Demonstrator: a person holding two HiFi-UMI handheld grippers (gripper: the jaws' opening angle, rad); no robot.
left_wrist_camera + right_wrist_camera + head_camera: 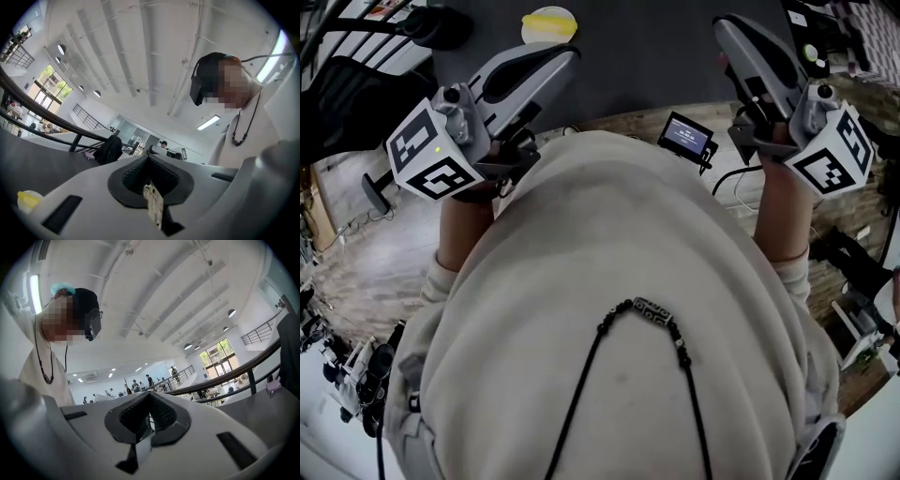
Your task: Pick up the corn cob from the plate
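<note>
My left gripper (149, 159) and right gripper (150, 397) are both pressed together (nothing in them), so I'd open one before reaching the corn cob (547, 21) on its plate (557, 37).

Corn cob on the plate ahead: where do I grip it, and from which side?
Grip the corn cob at its middle, jaws across its thickness. It seems to lie sideways across the plate, so come from the near side, over the rim, with the left tool, which is closer. That tool is shut; open it first.
</note>
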